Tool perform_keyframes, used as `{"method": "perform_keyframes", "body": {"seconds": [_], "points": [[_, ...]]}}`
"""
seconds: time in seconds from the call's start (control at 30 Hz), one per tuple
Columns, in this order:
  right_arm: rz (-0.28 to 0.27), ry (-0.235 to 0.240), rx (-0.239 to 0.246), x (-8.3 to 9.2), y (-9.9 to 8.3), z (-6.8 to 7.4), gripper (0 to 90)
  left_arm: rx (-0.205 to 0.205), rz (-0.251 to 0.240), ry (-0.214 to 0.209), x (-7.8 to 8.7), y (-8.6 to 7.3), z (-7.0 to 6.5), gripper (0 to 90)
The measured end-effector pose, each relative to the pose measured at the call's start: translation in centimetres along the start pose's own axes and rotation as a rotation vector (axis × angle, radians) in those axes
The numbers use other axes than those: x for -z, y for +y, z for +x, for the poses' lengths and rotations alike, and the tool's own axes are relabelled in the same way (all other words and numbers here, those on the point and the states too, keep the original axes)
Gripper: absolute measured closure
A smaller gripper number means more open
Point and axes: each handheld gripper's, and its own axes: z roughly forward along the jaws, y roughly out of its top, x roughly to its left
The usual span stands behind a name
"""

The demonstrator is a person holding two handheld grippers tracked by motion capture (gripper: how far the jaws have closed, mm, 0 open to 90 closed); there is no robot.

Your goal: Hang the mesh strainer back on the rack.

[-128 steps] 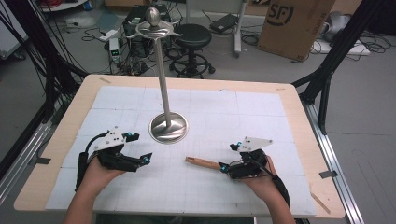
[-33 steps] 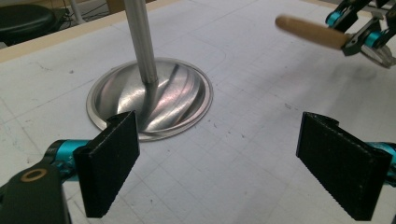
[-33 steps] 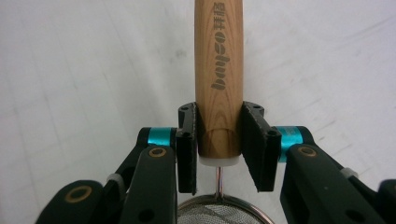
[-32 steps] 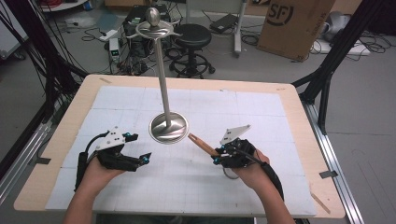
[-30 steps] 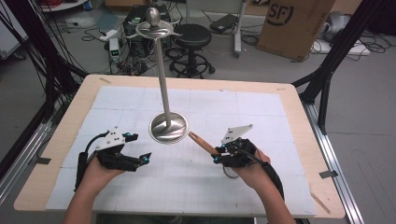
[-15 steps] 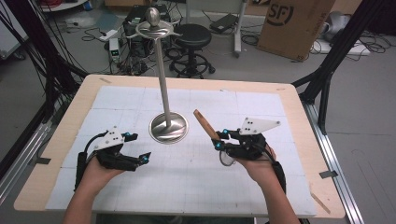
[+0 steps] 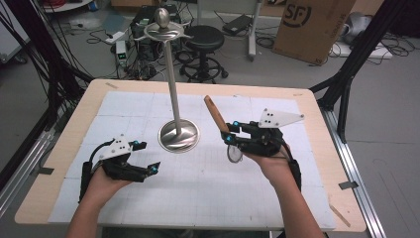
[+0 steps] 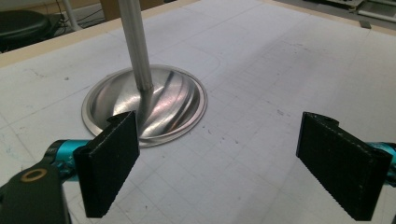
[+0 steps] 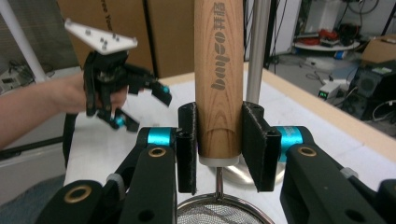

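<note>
A small strainer [image 7: 233, 152] with a wooden handle [image 7: 216, 113] is held above the bench [image 7: 317, 111] by the right gripper [image 7: 232, 133], to the right of a metal stand [image 7: 179, 135]. In the right gripper view the jaws are seen pinched on the lower end of the wooden handle [image 9: 219, 79], which rises upright between them and bears printed lettering, while the wire-mesh bowl of the strainer [image 9: 219, 212] hangs just below the jaws. In the high view the handle is tilted up and away from the person, toward the far side of the bench, and the round mesh bowl is seen just under the gripper. The left gripper [image 7: 148, 156] is held low over the white gridded mat [image 7: 198, 193] at the near left, well apart from the strainer. In the left gripper view its jaws are spread wide with nothing between them, and the stand's round base [image 8: 177, 100] and slim pole [image 8: 136, 44] are seen just ahead of the left gripper [image 8: 224, 175]. The left gripper [image 9: 126, 100] is also seen farther off in the right gripper view, held in a hand [image 9: 77, 93]. A cardboard box [image 7: 312, 25] and a black stool [image 7: 204, 44] are seen on the floor beyond the bench.
</note>
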Motion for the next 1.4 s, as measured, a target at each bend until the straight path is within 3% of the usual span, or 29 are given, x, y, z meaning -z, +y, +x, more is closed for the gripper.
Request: {"method": "perform_keyframes", "body": {"seconds": [0.23,0.5,0.83,1.07,1.4], "points": [[-0.005,-0.007,0.055,-0.3,2.8,-0.5,68.2,-0.007,0.002,-0.013,0.0,0.0,0.0,13.9],[-0.006,-0.021,0.061,-0.7,5.5,-1.8,68.1,-0.005,0.002,-0.013,0.0,0.0,0.0,14.0],[0.02,-0.017,0.11,-1.0,9.1,-3.5,68.1,-0.006,0.006,-0.011,-0.1,0.0,0.0,14.0],[0.042,-0.026,0.104,-1.6,10.9,-4.2,68.1,-0.004,0.006,-0.012,0.0,0.0,0.0,14.0],[0.034,-0.047,0.089,-2.2,12.3,-5.2,68.1,-0.004,0.01,-0.017,-0.1,-0.1,0.0,14.0]]}}
